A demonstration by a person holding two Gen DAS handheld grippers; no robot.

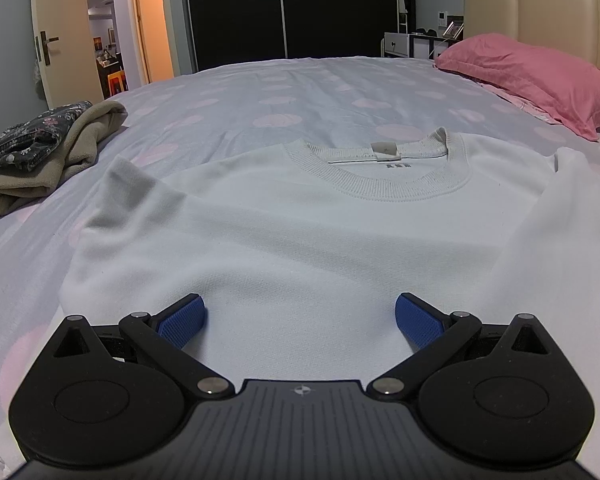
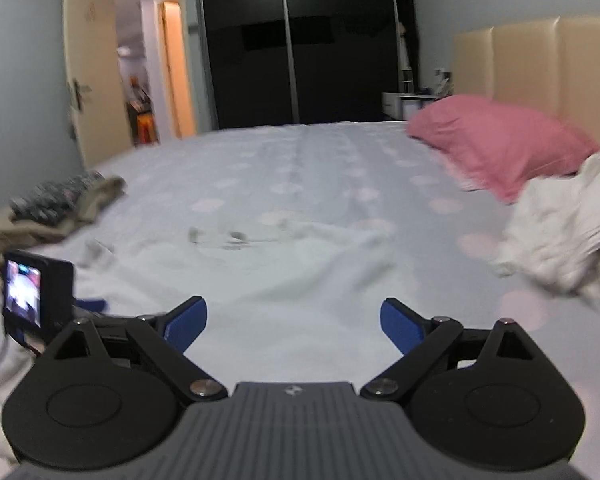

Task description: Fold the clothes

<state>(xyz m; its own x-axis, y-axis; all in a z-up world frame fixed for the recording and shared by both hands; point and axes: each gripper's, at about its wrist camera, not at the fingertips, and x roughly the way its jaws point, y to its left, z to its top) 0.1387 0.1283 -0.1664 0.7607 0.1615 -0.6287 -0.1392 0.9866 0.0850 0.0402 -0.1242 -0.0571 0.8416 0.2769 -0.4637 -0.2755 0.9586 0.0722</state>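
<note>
Sweatshirt (image 1: 300, 236), white, lies flat mid-frame on the bed (image 1: 300, 92), sleeves seemingly tucked inward; left gripper (image 1: 300, 322) and right gripper (image 2: 294, 326) both spread, empty; next move probably requires grasping the hem.

bed (image 1: 300, 92) | white sweatshirt (image 1: 300, 232) | pink pillow (image 1: 528, 76) | clothes heap (image 1: 40, 152)

white sweatshirt (image 1: 300, 232), pink-dotted sheet (image 1: 300, 92)
</note>
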